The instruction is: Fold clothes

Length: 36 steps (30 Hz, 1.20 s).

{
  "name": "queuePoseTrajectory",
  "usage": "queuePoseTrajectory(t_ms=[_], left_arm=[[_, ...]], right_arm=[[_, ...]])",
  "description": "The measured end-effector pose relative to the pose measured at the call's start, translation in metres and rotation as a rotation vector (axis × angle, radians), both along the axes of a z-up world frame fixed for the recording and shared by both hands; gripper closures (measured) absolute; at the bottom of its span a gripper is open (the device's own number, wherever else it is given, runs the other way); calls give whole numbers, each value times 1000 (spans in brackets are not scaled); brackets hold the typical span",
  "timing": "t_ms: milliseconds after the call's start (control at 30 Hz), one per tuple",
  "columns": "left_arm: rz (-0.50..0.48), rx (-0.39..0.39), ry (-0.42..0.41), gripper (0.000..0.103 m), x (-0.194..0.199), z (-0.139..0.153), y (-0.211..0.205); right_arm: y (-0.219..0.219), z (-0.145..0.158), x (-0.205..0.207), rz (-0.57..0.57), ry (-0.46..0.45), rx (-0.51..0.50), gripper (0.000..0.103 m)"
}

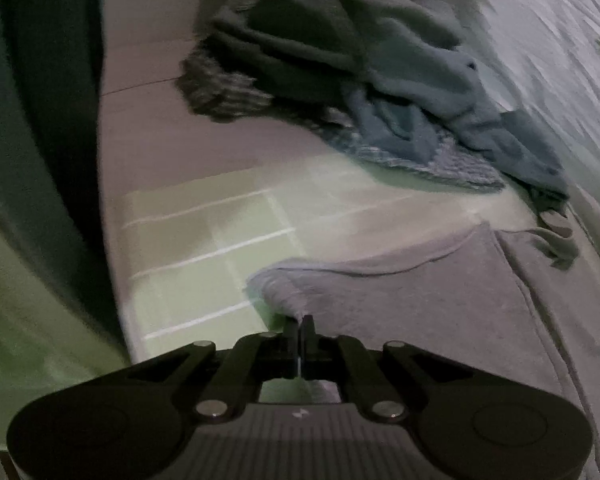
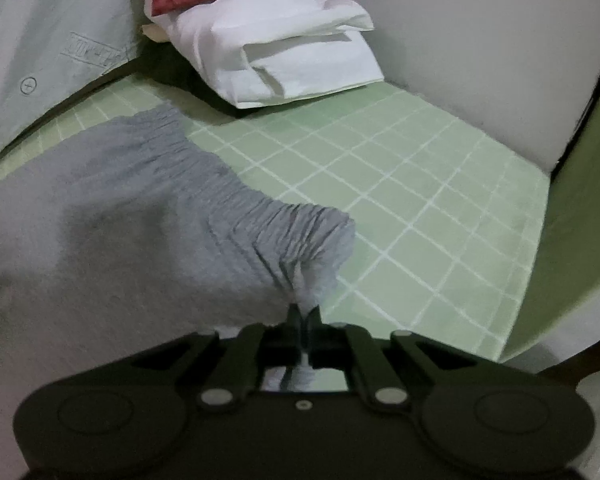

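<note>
Both jaws pinch the grey garment [image 2: 120, 208], one end each.
From my left gripper [image 1: 299, 326] it runs right; from my right gripper [image 2: 303, 314], upper left.

Left claw [image 1: 299, 326]: matte black body, twin linkage arms, silver pivot pins, small white mark at centre. Right claw [image 2: 303, 314]: identical build, one central screw.

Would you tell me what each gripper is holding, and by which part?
Both are shut on the grey garment: the right gripper pinches its gathered elastic waistband corner, the left gripper a hemmed corner.
</note>
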<state>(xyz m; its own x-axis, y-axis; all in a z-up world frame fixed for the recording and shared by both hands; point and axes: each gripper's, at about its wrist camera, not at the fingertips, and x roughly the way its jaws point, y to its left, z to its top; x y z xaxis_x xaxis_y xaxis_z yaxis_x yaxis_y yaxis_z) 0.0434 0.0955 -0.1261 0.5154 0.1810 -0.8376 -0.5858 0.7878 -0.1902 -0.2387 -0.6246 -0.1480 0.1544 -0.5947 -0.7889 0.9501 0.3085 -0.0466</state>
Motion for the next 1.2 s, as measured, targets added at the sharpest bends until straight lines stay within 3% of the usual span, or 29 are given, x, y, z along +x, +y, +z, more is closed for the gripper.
queuePoseTrajectory(t_ms=[200, 333, 367, 433, 500, 567, 733, 967, 1200], left_arm=[[-56, 57, -2, 102, -15, 11, -7], [-123, 86, -23, 96, -3, 22, -22], [-140, 93, -28, 90, 0, 25, -25], [-173, 107, -39, 80, 6, 31, -33], [-207, 122, -50, 74, 11, 36, -40], [-240, 136, -60, 66, 17, 42, -47], [-327, 160, -88, 61, 36, 55, -66], [-502, 102, -79, 60, 137, 40, -106], [-626, 71, -72, 61, 240, 17, -132]], right_arm=[[-1, -2, -24, 16, 74, -8, 101], [-10, -5, -36, 5, 64, 36, 97], [-11, -3, -36, -5, 64, 34, 92], [-12, 3, -33, -36, 78, 10, 42], [-10, 10, -29, -62, 80, -36, 17], [-5, 18, -21, -64, 67, -78, 15], [12, 23, 16, -8, -5, -98, 7], [40, 13, 90, 92, -46, -45, 5], [69, 6, 167, 133, -3, -3, 5]])
